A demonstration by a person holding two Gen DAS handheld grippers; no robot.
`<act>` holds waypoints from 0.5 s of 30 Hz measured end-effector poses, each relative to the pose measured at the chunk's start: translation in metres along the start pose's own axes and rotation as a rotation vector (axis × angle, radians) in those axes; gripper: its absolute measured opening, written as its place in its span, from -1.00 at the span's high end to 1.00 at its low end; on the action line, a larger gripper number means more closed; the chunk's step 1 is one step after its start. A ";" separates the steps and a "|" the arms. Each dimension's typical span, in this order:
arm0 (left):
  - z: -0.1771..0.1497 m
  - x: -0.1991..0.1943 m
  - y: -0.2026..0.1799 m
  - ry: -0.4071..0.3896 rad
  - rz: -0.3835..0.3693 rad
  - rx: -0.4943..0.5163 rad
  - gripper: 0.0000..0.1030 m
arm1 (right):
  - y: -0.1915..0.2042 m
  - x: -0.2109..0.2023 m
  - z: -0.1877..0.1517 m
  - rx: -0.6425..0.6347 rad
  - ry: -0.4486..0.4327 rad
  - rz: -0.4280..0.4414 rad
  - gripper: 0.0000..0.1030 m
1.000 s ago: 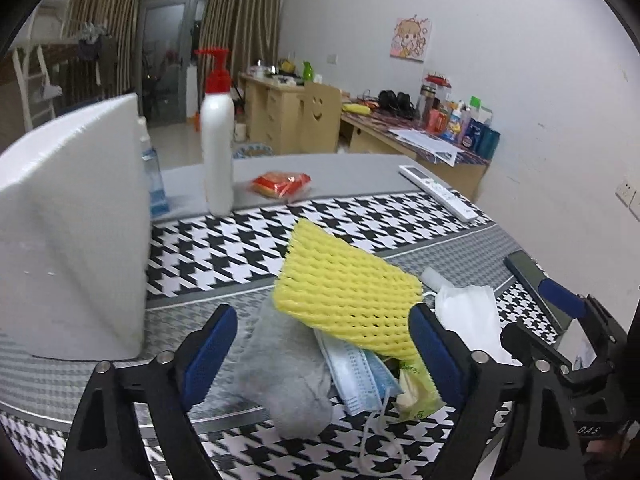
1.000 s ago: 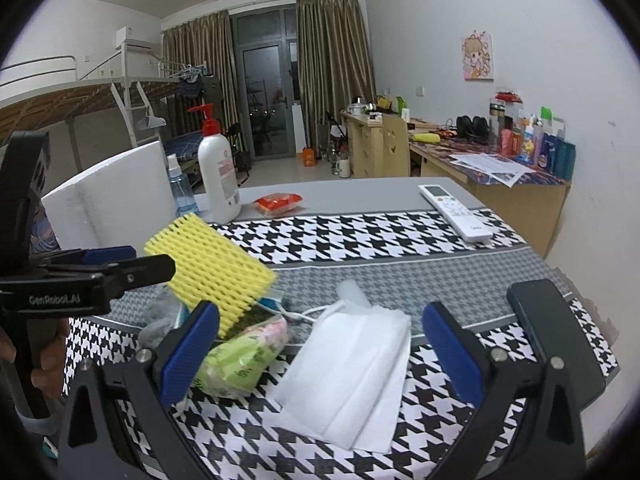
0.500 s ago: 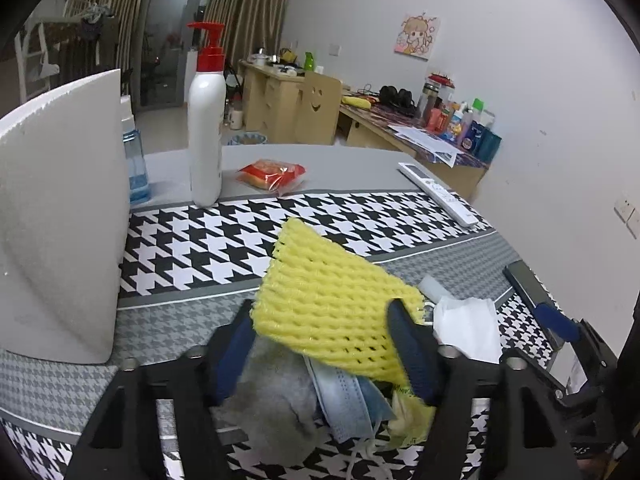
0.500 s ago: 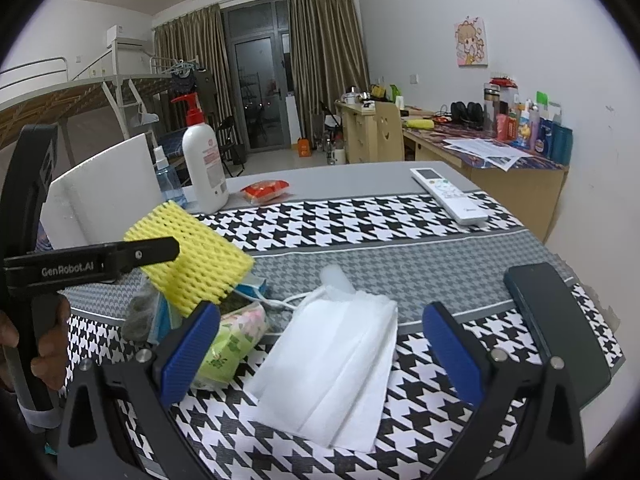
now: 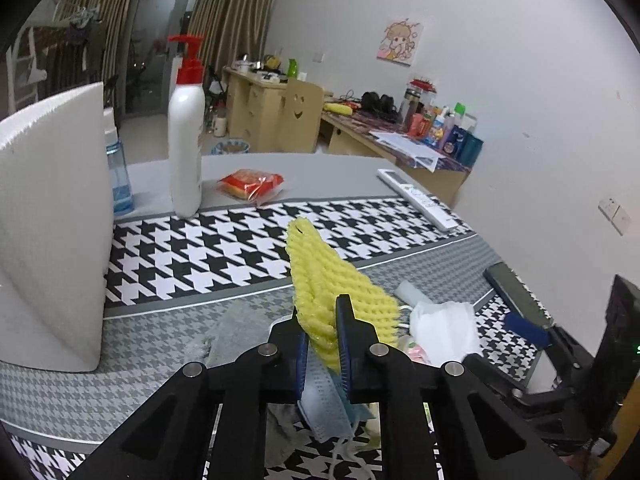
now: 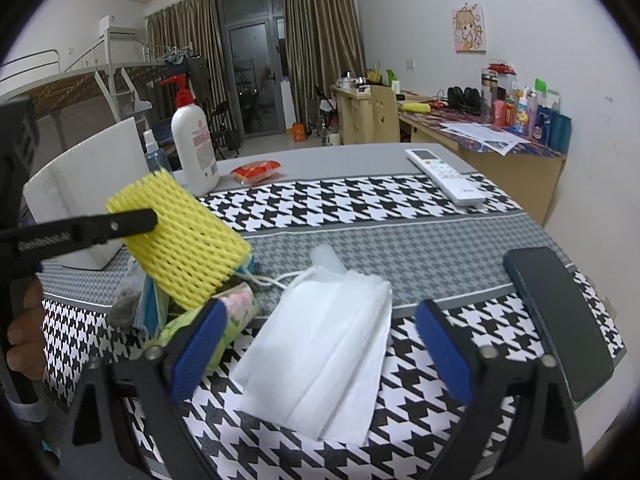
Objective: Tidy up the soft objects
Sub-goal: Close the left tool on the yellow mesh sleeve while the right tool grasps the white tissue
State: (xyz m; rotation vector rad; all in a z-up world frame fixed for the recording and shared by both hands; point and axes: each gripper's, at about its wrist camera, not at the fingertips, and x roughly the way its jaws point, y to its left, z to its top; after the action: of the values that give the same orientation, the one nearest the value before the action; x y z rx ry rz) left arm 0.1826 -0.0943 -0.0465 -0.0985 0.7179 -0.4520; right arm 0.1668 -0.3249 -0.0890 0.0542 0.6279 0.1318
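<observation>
Left tool (image 5: 322,334) has just been closing and is now clamped on the yellow foam net (image 5: 320,280), which stands pinched edgewise between the blue pads (image 5: 344,344). In the right wrist view the net (image 6: 184,240) is held up clear of the counter (image 6: 420,240), at its near left, with the left tool's black finger (image 6: 120,224) across its upper left part. Beneath it lies a small heap: a grey sock (image 5: 236,332), a blue face mask (image 5: 324,412) with its ear loop trailing, and a green floral tissue pack (image 6: 236,312).

Right tool (image 6: 320,344) stands with jaws wide apart, having just narrowed slightly, nothing pressed between them. It sits low over the near edge, above a white folded mask (image 6: 324,352) lying flat on the houndstooth cloth. A dark phone (image 6: 560,312) lies near right.

Farther off: a white foam block (image 5: 52,220) at left, a pump bottle (image 5: 186,148) with red head, a blue spray bottle (image 5: 118,172) behind the block, a red snack packet (image 5: 250,184), and a white remote (image 6: 444,180) far right.
</observation>
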 end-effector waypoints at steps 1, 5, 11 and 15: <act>0.000 -0.002 -0.001 -0.008 0.002 0.006 0.73 | -0.001 0.001 -0.001 0.003 0.008 -0.004 -0.77; 0.001 -0.011 -0.004 -0.039 0.001 0.019 0.73 | 0.000 0.003 -0.005 -0.003 0.030 -0.004 -0.64; 0.004 -0.028 -0.010 -0.090 -0.012 0.052 0.73 | 0.003 0.016 -0.014 -0.017 0.092 -0.020 -0.26; 0.002 -0.033 -0.011 -0.103 0.000 0.064 0.73 | 0.004 0.021 -0.018 -0.028 0.129 -0.041 -0.03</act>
State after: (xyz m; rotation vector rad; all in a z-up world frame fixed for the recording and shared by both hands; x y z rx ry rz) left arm 0.1582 -0.0902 -0.0220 -0.0611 0.6023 -0.4666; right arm 0.1726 -0.3175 -0.1152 0.0057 0.7554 0.1045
